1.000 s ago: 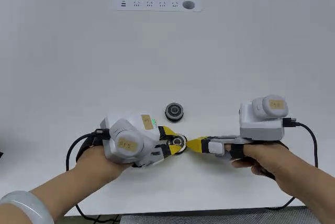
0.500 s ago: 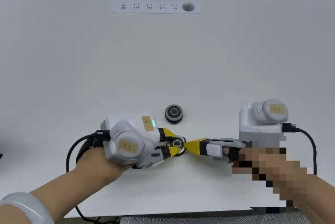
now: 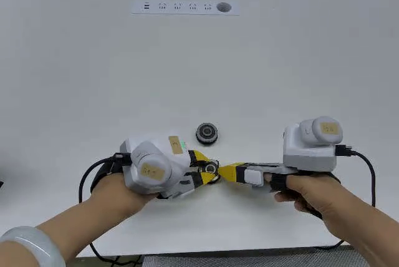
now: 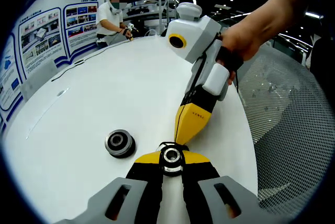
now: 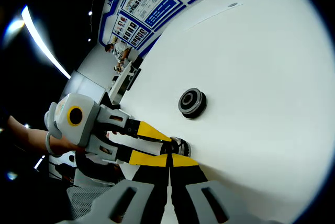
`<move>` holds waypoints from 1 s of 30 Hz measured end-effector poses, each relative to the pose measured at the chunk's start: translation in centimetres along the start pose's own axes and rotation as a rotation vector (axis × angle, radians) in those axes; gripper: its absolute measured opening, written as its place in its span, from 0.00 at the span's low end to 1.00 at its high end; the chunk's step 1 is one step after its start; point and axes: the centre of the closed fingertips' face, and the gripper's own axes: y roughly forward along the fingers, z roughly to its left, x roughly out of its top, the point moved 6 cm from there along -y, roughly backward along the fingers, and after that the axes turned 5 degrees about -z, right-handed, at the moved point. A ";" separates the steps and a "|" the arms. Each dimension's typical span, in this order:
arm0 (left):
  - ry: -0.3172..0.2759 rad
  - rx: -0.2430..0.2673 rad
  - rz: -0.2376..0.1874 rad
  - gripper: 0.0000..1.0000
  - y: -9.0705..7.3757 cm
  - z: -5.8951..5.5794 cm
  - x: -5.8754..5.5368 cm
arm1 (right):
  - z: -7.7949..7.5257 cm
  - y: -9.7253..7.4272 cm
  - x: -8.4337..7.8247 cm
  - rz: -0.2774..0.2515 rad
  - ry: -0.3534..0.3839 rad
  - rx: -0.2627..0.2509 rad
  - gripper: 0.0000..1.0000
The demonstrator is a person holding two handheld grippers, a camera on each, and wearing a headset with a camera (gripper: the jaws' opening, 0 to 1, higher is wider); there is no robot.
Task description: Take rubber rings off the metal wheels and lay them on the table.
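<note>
Found one wheel (image 4: pixel 171 157) clamped across its rim in the yellow jaws of the left gripper (image 3: pixel 209 170), low over the table (image 3: pixel 262 80) near its front edge. Could not make out its ring clearly at that size.

Judged a slip the main risk: any pull on the ring could twist the wheel out of that narrow hold, dropping it or rolling it off the near edge. Judged also that a ring nipped only at its lip could snap back.

Saw the right gripper (image 5: pixel 170 155) with jaws pressed together, tips touching the wheel's edge from the opposite side. Could not tell whether rubber lay pinched between them.

Noted a second wheel (image 5: pixel 192 102) flat on the table just beyond, apart from both grippers.
</note>
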 end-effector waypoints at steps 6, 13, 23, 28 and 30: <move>0.001 -0.001 -0.001 0.12 0.0 0.0 0.0 | 0.2 0.1 0.0 -0.006 0.007 0.011 0.01; 0.002 -0.002 -0.004 0.12 -0.1 0.0 0.1 | 0.5 0.1 0.1 -0.016 0.021 0.031 0.01; 0.001 -0.003 -0.005 0.12 -0.1 0.0 0.1 | 1.0 -0.1 0.3 -0.034 0.034 0.056 0.01; -0.037 -0.001 -0.026 0.13 -0.1 -0.1 0.2 | 0.7 -0.1 0.2 -0.046 0.040 0.039 0.01; -0.027 -0.002 -0.027 0.13 -0.1 -0.1 0.2 | 0.6 0.0 0.2 -0.045 0.039 0.031 0.01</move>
